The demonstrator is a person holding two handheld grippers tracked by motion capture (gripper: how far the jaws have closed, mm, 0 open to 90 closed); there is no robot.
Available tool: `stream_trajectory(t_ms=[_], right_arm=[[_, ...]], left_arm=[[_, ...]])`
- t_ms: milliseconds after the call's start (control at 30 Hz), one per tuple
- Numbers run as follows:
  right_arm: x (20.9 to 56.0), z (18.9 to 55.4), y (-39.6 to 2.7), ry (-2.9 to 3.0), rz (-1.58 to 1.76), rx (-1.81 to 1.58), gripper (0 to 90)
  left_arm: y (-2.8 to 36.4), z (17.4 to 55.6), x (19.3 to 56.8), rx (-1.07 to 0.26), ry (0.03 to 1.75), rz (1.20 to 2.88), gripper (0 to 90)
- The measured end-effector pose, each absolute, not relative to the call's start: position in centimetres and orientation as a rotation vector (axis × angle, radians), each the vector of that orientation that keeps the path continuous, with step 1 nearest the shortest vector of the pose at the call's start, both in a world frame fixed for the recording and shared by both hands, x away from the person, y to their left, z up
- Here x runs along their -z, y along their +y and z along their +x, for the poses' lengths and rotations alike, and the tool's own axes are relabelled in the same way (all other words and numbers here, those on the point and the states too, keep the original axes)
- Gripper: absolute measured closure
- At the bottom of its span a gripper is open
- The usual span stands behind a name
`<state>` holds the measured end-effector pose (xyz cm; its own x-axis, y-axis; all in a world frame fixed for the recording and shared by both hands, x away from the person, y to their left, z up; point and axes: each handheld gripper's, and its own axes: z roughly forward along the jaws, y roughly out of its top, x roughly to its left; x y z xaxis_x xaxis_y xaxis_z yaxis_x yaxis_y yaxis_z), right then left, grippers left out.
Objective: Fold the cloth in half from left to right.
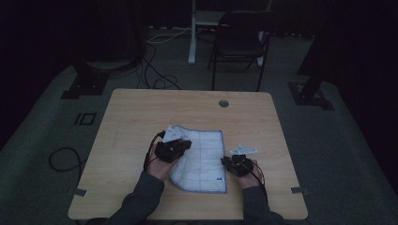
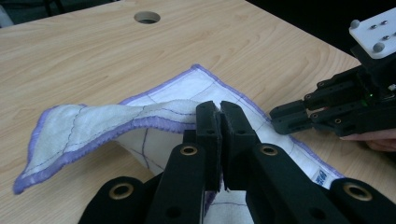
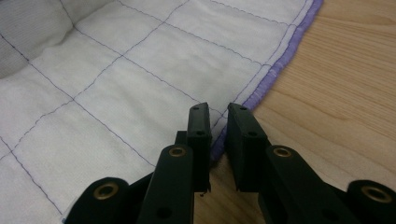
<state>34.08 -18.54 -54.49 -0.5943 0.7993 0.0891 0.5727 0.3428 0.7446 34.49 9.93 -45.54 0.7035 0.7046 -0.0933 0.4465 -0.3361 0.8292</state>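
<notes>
Folding looks to be the job here: a white cloth (image 1: 202, 159) with a purple hem lies on the near middle of the wooden table (image 1: 136, 112), between the person's two hands. The left gripper (image 2: 219, 109) has its jaws pressed together on the hem, and that corner rides up off the table in a loose curl while the rest of the cloth lies flat. The right gripper (image 3: 219, 114) sits low at the cloth's opposite edge with a narrow gap between its jaws; the purple hem runs just under that gap, and as far as I can tell the pads are not pressing on it, so it holds nothing. In the high view the left hand (image 1: 162, 166) is over the cloth's left half, the right gripper just off its right edge. To do this well, I'd say the lifted corner should be carried across low and evenly, so the fabric rolls over on itself rather than dragging the whole cloth sideways. The right gripper would do best to pin or catch its edge firmly first, keeping the hems parallel so the corners meet squarely.
</notes>
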Motion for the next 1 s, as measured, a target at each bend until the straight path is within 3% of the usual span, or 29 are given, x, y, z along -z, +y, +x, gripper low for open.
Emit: stream_trajectory(t_ms=[500, 633, 700, 1000], right_arm=[[54.5, 34.1, -18.6, 2.323, 1.242, -1.119, 77.8], [54.4, 34.1, -18.8, 2.316, 1.253, -1.12, 73.3], [54.2, 34.1, -19.2, 2.292, 1.264, -1.13, 66.8], [54.1, 34.3, -20.1, 2.258, 1.308, -1.123, 60.6]], left_arm=[[7.6, 34.9, 46.1, -0.323, 0.842, 2.025, 87.6], [7.1, 35.0, 46.3, -0.313, 0.839, 2.03, 87.7], [6.5, 35.2, 46.6, -0.302, 0.832, 2.042, 87.6], [5.2, 35.6, 47.6, -0.277, 0.821, 2.066, 87.6]])
